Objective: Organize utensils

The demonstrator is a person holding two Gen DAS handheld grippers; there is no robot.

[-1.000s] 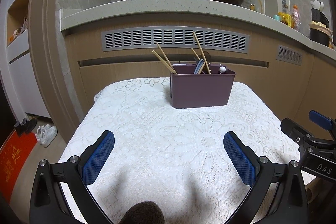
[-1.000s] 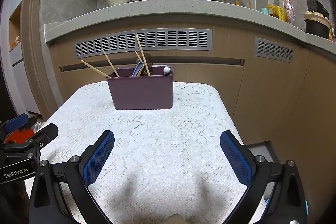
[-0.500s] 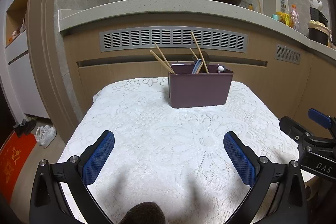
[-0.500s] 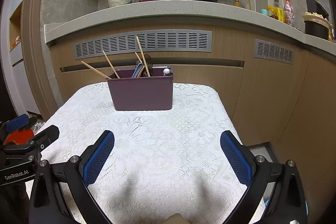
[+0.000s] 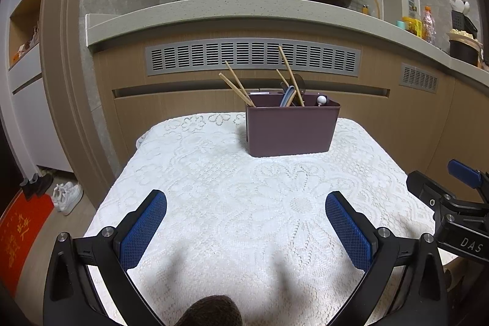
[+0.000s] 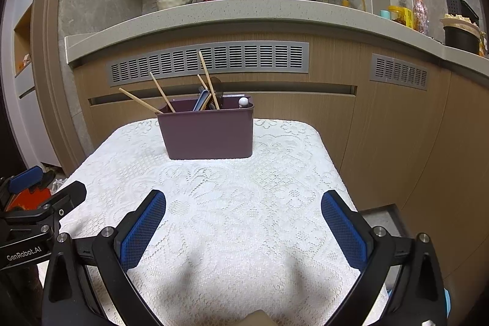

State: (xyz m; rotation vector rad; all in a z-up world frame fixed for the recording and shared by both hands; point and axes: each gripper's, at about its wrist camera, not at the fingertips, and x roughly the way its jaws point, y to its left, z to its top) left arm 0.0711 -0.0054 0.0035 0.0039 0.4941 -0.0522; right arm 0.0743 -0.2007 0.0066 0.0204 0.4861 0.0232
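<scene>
Low in both frames, the left gripper (image 5: 246,229) and right gripper (image 6: 243,226) hang with fingers spread wide, holding nothing. "GenRobot.AI" and "DAS" are printed on their bodies. Straight ahead at frame centre — well apart from either — the purple holder (image 5: 292,127) stands broadside on the lace cloth (image 5: 244,188), chopsticks (image 5: 237,87) leaning upper left — neither gripper clearly nearer.

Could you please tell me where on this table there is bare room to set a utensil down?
The lace tablecloth is bare between the purple holder and the open left tongs and right tongs, and along the holder's left side. The only crowded spot is inside the holder, where chopsticks and other utensils stand.
</scene>
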